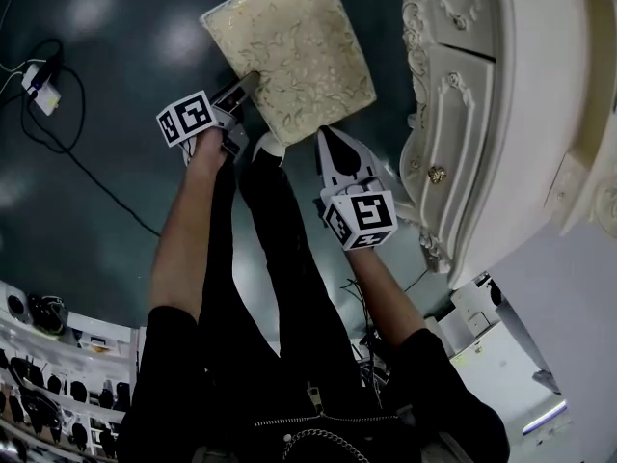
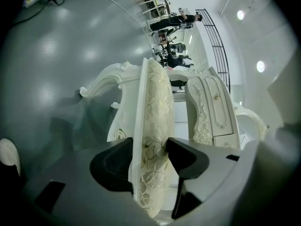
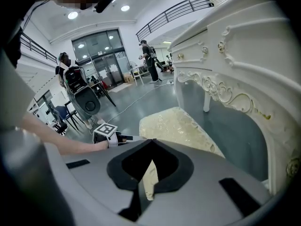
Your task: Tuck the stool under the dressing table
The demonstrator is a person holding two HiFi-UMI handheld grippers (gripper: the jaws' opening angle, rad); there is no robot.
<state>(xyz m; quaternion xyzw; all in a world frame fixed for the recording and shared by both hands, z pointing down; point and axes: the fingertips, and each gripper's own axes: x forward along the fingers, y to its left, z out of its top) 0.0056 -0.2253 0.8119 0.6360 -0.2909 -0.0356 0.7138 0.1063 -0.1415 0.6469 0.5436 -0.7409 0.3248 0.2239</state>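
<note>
The stool [image 1: 299, 46] has a cream floral cushion and white carved legs, and it stands on the dark floor just left of the white ornate dressing table [image 1: 463, 114]. My left gripper [image 1: 249, 80] is shut on the stool's near left edge. In the left gripper view the seat [image 2: 155, 98] runs edge-on between the two pads, which press on it. My right gripper [image 1: 324, 133] is at the stool's near right corner. In the right gripper view its tips [image 3: 151, 141] meet with nothing between them, and the cushion [image 3: 181, 126] lies just beyond, with the dressing table [image 3: 235, 55] to the right.
A power strip with black cables [image 1: 43, 90] lies on the floor at far left. Shelves of small items [image 1: 48, 374] stand at lower left and a white box [image 1: 492, 345] at lower right. The person's black-clad legs [image 1: 280, 258] stand behind the stool. People [image 3: 149, 62] and chairs [image 3: 84, 98] are far off.
</note>
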